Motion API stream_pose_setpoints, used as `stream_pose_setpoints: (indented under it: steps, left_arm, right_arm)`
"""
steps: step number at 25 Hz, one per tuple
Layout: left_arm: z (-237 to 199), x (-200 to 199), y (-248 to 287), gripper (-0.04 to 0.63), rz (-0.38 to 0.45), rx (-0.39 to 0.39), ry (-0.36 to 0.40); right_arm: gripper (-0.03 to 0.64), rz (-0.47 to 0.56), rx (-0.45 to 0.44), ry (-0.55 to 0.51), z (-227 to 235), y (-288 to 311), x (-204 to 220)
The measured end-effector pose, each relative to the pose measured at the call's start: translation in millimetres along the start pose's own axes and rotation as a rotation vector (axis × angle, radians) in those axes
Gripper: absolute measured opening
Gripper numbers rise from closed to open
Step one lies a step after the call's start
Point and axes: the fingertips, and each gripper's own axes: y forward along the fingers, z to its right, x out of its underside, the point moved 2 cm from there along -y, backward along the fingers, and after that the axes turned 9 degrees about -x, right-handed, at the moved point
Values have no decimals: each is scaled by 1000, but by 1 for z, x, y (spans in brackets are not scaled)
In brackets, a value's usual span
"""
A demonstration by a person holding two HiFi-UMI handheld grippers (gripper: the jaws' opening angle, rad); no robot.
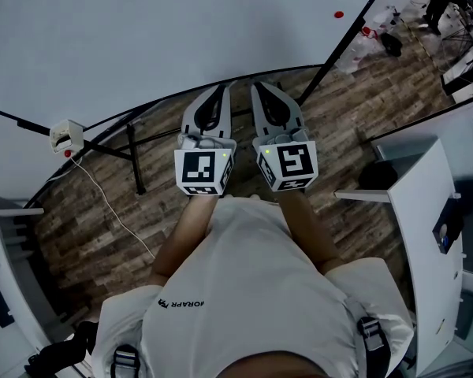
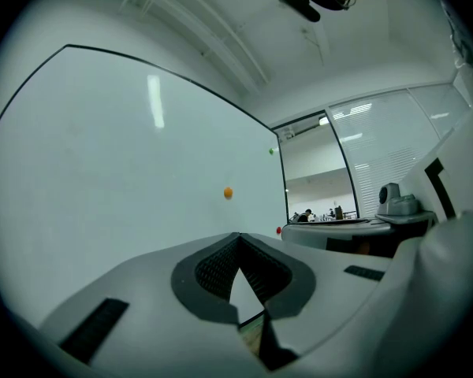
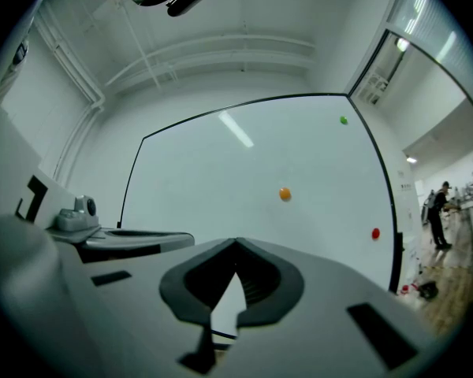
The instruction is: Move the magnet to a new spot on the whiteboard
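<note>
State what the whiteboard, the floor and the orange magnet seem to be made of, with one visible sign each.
Whiteboard: smooth, glossy coated panel, probably; a light strip reflects in it.
Floor: wood or wood-look planks, matte; grain and seams show.
Orange magnet: perhaps plastic; uniform colour, too small to be sure.

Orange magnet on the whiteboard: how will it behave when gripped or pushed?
The orange magnet looks small, round and smooth, so jaws could slip off it. It clings to the upright whiteboard unaided, so it probably resists a straight pull and slides when pushed. Pulled free and released, it would likely drop.
</note>
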Motion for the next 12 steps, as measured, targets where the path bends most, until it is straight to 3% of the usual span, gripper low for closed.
stream_pose_setpoints:
  steps: [12]
  left_arm:
    - [-1,3,-4,3,-8,5,-4]
  right_arm:
    - [14,-3,9,8,-4,-4,4]
